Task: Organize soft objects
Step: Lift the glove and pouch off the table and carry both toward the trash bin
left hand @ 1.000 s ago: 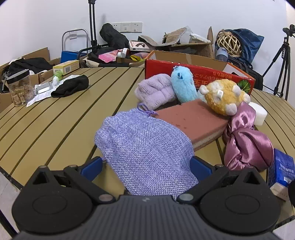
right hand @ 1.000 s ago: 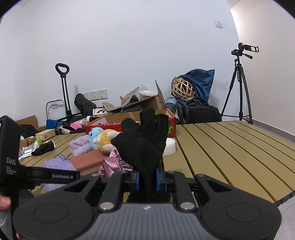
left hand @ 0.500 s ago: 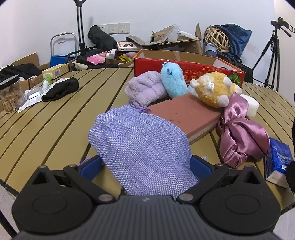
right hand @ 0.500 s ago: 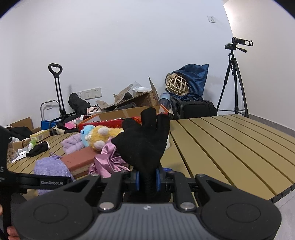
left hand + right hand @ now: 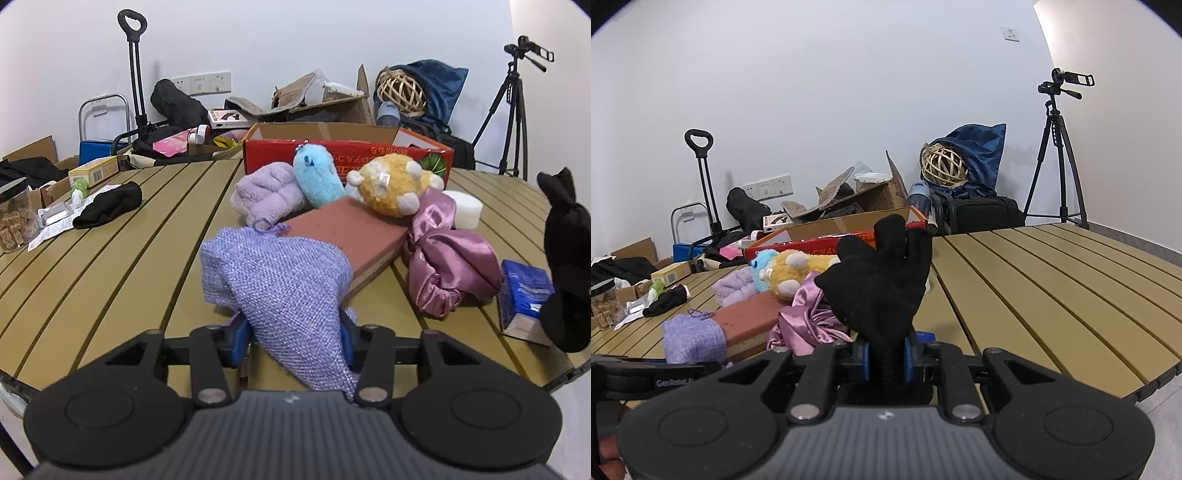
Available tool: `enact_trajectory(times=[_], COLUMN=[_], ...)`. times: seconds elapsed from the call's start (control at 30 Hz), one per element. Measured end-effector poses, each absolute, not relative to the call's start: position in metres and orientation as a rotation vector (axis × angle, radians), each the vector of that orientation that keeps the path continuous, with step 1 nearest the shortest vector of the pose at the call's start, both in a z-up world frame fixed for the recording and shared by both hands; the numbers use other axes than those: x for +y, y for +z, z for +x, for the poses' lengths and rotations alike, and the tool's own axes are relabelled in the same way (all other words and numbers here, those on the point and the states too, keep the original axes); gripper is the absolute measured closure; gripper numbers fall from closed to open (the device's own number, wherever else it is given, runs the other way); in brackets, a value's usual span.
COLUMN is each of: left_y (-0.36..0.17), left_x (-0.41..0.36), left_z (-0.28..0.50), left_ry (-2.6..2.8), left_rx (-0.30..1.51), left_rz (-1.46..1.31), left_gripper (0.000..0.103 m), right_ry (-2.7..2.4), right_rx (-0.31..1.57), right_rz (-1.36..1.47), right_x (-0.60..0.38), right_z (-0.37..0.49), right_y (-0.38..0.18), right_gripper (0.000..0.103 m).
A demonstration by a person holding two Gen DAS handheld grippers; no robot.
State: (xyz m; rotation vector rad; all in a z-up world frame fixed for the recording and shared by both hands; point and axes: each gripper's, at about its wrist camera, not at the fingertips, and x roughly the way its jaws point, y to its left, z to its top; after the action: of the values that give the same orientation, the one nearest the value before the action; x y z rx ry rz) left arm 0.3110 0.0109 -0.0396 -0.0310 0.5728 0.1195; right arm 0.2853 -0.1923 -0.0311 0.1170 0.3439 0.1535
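Observation:
A purple woven pouch point(image 5: 280, 273) lies at the near edge of the slatted table point(image 5: 110, 277). My left gripper point(image 5: 293, 341) is closing on its near end, and the blue pads pinch the fabric narrow. The same pouch point(image 5: 692, 338) shows at the lower left of the right wrist view. My right gripper point(image 5: 886, 356) is shut on the cuff of a black glove point(image 5: 882, 280), held upright above the table's near edge. That glove point(image 5: 565, 236) also appears at the right edge of the left wrist view.
Behind the pouch lie a reddish sponge block point(image 5: 347, 232), a lilac towel point(image 5: 266, 192), blue plush point(image 5: 317, 177), yellow plush point(image 5: 395, 184) and pink satin cloth point(image 5: 450, 258). A red cardboard box point(image 5: 343, 147) stands beyond. A second black glove point(image 5: 110, 205) lies left, a blue carton point(image 5: 524, 291) right.
My left gripper's fingers have come in from wide apart onto the pouch, squeezing its near end. The left view has tilted slightly. The right gripper still holds the glove in place.

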Motion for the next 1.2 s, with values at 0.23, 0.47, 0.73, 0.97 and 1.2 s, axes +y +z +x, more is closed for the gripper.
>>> enact_trajectory(times=[0.23,0.47,0.73,0.97,1.2], left_y=[-0.029,-0.021,-0.016,-0.011,-0.006], left_x=[0.017,0.02,0.029,0.034,0.036], left_z=[0.303,0.296,0.291,0.284,0.271], left_ry=[0.111,0.098,0.121,0.121,0.106], left_rx=[0.529,0.495,0.477,0.462,0.433], left_rz=[-0.046,-0.05,-0.057,-0.061,-0.048], left_gripper=[0.063,0.064,0.064,0.064,0.064], right_ry=[0.154,0.155,0.157,0.16,0.18], right_rx=[0.343,0.343,0.343,0.342,0.338], right_rz=[0.116,0.115,0.111,0.109,0.095], right_x=[-0.192,-0.192,-0.19,-0.189,-0.183], right_z=[0.285,0.285,0.285,0.284,0.28], right_y=[-0.031,-0.031,-0.031,-0.031,-0.029], right_gripper=[0.087,0.087,0.087,0.087,0.087])
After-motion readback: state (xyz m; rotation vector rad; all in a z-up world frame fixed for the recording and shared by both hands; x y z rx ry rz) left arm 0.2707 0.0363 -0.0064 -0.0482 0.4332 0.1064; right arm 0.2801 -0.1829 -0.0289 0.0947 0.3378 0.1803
